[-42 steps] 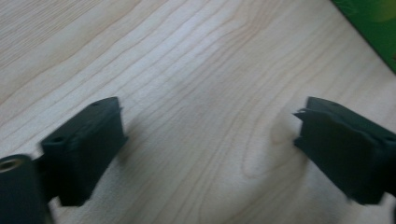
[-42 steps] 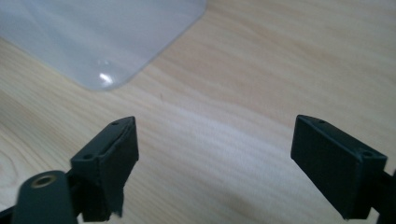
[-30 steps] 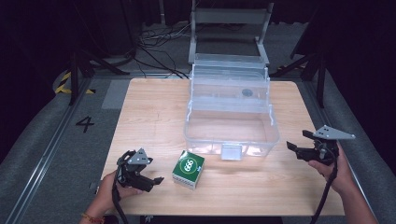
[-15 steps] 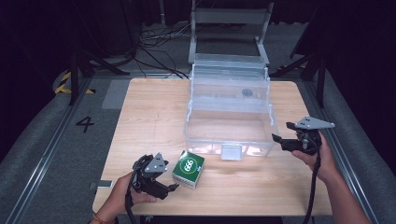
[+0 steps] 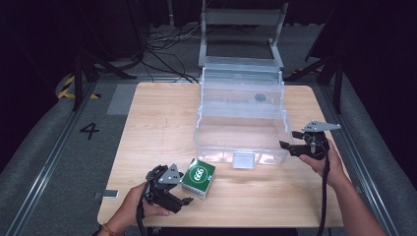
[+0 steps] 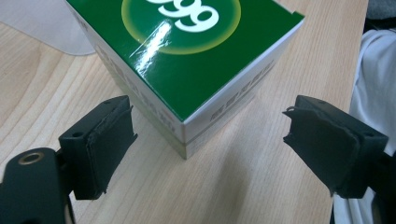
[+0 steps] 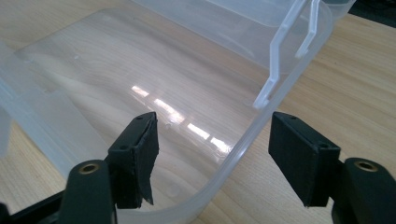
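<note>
Step in hand, as judged: approach to grasp. The green box (image 5: 198, 177) lies flat on the tabletop (image 5: 157, 123), near its front edge, just in front of the clear plastic bin (image 5: 241, 125) and apart from it. The left tongs (image 5: 177, 196) sit low beside the box's near corner, jaws spread wide and empty; in the left gripper view that corner (image 6: 184, 126) stands between the two pads without touching either. The right tongs (image 5: 287, 146) are also open, holding nothing, jaws straddling the bin's rounded corner rim (image 7: 233, 156) at its right end.

Next move calls for: left tongs forward so the pads bracket two flat sides rather than the corner, then close; right tongs close on the rim to steady the bin. Probable aim is box into bin.

Versus 0.5 s ago: left tongs have slid in toward the box; right tongs have moved in from clear of the bin to its corner. Box and bin unmoved.
</note>
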Demonstrator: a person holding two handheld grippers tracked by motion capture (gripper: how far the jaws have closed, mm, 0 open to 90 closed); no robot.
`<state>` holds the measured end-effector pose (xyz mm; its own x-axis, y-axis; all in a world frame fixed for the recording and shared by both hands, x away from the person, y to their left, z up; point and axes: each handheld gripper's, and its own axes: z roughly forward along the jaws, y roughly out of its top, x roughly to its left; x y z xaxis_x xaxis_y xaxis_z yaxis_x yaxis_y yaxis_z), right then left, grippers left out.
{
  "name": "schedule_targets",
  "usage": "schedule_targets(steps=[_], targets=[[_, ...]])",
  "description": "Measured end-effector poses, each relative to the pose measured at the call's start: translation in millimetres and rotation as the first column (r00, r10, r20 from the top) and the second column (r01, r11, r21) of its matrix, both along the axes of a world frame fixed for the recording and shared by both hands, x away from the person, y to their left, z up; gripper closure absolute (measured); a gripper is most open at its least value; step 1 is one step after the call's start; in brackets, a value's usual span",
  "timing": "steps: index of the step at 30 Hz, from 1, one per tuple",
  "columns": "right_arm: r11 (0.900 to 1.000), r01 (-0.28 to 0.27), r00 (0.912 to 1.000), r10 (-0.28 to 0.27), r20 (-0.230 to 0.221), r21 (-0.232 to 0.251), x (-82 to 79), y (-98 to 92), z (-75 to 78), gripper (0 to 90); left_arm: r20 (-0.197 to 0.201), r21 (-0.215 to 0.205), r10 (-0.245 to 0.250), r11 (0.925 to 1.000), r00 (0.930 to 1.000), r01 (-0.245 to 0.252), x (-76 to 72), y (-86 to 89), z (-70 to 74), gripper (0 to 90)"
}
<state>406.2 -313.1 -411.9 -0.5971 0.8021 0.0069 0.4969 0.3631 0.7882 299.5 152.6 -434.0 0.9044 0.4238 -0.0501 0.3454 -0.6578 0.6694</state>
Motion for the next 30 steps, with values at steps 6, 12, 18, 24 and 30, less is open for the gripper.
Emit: schedule_targets(steps=[6, 12, 18, 24, 30], targets=[[1.0, 0.008, 1.0, -0.008, -0.004, 0.007, -1.8, 0.7, -0.5, 35.4, 0.015, 0.032, 0.03, 0.999, 0.9994, -0.031, -5.7, -7.6, 7.1, 13.8], [1.0, 0.008, 1.0, -0.008, -0.004, -0.007, -4.8, 4.6, 0.7, 35.1, 0.04, -0.004, 0.046, 0.9989, 0.9981, -0.046, -11.2, -12.7, 19.5, 14.7], [0.999, -0.034, 0.9994, 0.034, -0.011, -0.028, -8.8, 7.7, 2.8, 36.6, 0.035, 0.012, 0.046, 0.9988, 0.9983, -0.047, -6.9, -12.3, 16.4, 15.4], [0.998, -0.048, 0.9988, 0.047, -0.016, -0.046, -11.4, 10.3, 4.3, 36.6, 0.042, 0.009, 0.037, 0.9993, 0.9984, -0.037, -7.8, -10.3, 17.1, 15.7], [0.994, -0.048, 0.9986, 0.049, 0.016, -0.101, -11.9, 12.5, 7.4, 43.6, 0.053, 0.019, 0.035, 0.9992, 0.998, -0.036, -7.5, -10.0, 17.6, 16.4]])
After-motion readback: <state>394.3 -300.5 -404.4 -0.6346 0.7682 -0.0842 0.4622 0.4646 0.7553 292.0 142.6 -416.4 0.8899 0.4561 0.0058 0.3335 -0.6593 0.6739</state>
